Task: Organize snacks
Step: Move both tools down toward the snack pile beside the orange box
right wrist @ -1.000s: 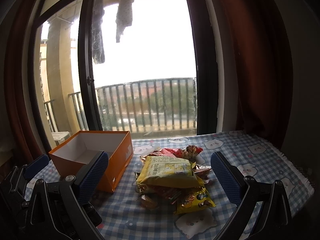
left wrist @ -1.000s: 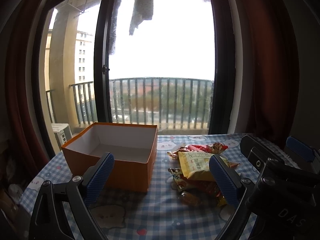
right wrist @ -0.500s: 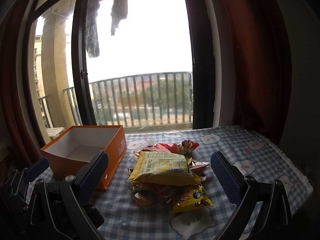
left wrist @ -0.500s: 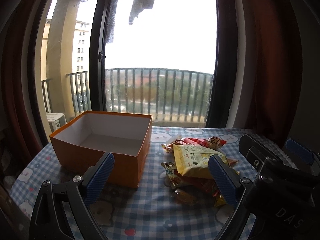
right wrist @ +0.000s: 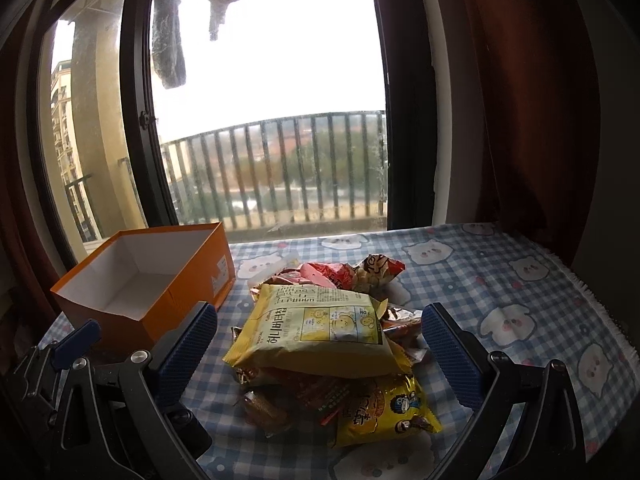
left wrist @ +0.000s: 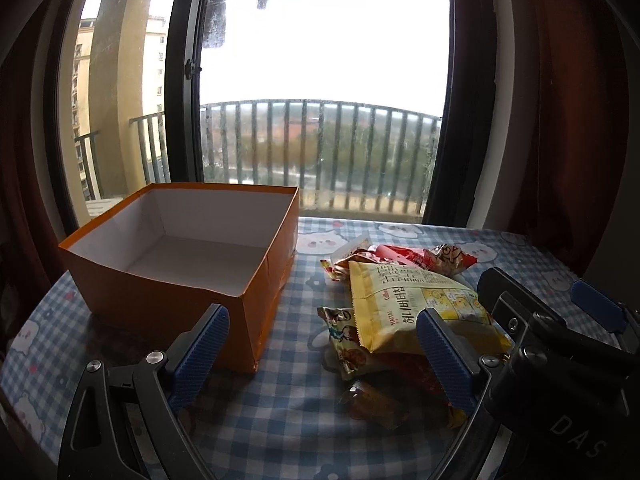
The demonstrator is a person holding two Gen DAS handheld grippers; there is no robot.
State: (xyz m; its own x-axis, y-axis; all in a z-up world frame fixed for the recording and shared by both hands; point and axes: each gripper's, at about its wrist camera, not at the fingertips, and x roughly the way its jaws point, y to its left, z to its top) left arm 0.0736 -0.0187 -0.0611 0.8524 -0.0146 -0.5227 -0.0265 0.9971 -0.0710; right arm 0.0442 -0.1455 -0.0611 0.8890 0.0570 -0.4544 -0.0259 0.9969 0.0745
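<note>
the left gripper [left wrist: 322, 354] hangs above the checked tablecloth [left wrist: 280, 420] with its blue-padded fingers spread wide and nothing between them; one pad sits in front of the near corner of the orange box [left wrist: 168, 304], the other in front of the snack pile. the right gripper [right wrist: 320, 354] is spread just as wide and holds nothing, its pads standing either side of the pile without touching it. the orange box, open-topped with a white inside, stands at about nine o'clock from the snacks, near them but apart, and nothing can be seen lying in it. the snacks lie heaped together in the middle of the cloth: a big pale yellow bag [right wrist: 320, 332] with printed lettering lies flat on top, a red packet [right wrist: 348, 270] sticks out from behind it at twelve o'clock, a bright yellow packet [right wrist: 384, 412] with cartoon figures pokes out at five o'clock, and a small brown wrapped piece [right wrist: 264, 410] lies at seven o'clock. in the left wrist view the right gripper's black body fills the three to five o'clock corner. behind the table is a tall window [right wrist: 264, 80] with a balcony railing [right wrist: 280, 168] outside and a dark red curtain [right wrist: 532, 100] at three o'clock.
</note>
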